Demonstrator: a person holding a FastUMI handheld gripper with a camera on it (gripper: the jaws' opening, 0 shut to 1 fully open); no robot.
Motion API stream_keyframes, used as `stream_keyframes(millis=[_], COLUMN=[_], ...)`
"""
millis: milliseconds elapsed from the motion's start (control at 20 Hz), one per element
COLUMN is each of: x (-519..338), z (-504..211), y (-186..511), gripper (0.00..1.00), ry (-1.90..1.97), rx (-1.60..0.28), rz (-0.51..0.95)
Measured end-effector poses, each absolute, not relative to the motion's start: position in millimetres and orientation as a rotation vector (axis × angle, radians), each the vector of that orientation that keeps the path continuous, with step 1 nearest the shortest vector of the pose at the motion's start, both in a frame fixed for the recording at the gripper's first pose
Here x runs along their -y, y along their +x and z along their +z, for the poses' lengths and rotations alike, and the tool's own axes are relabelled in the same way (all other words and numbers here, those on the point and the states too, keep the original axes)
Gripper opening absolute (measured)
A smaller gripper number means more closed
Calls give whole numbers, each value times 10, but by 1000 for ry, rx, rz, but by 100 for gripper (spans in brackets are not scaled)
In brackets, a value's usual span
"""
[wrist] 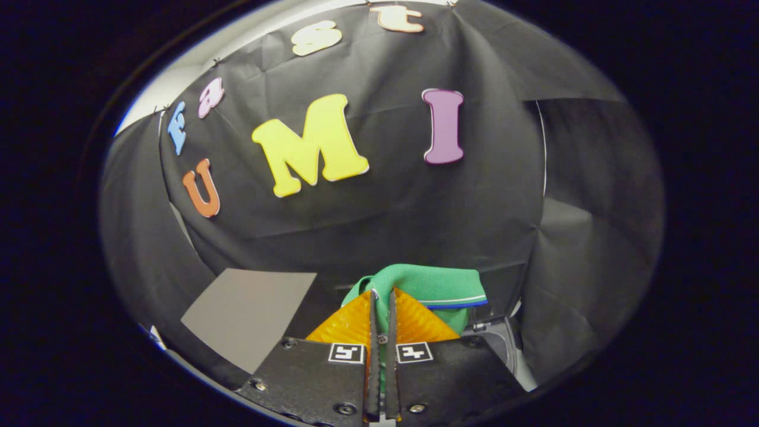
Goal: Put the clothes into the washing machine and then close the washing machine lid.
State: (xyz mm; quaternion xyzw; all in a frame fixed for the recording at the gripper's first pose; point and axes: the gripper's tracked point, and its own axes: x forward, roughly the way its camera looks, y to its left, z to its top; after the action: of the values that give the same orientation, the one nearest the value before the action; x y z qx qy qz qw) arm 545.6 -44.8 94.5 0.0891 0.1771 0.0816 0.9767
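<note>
So the gripper (382,296) has its two fingers squeezed nearly together, with just a thin sliver of gap, and they're clamped on a green polo shirt (427,284). You can see green fabric pinched in the slit between them and running down along that gap. The rest of the shirt bunches up just past the fingertips and flops over to the right, where a folded edge shows a white stripe and a blue trim line. The shirt looks lifted, hanging from the fingers with the black booth wall (385,201) behind it rather than lying on anything. Down to the right of the fingers, below the shirt, there's a bit of a grey and white appliance with a curved rim (501,344), most likely the washing machine, though so little of it peeks out that I can't tell if the lid is up. Off to the left of the fingers sits a flat grey panel (249,314), tilted in this view, well apart from the shirt.
</note>
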Motion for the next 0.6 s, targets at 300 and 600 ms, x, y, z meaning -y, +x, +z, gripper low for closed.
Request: stream_keyframes(millis=[300, 600], x=[511, 633], z=[252, -350], y=[5541, 5573], gripper=[7, 7], ry=[188, 210], rx=[-480, -592], rz=[142, 113])
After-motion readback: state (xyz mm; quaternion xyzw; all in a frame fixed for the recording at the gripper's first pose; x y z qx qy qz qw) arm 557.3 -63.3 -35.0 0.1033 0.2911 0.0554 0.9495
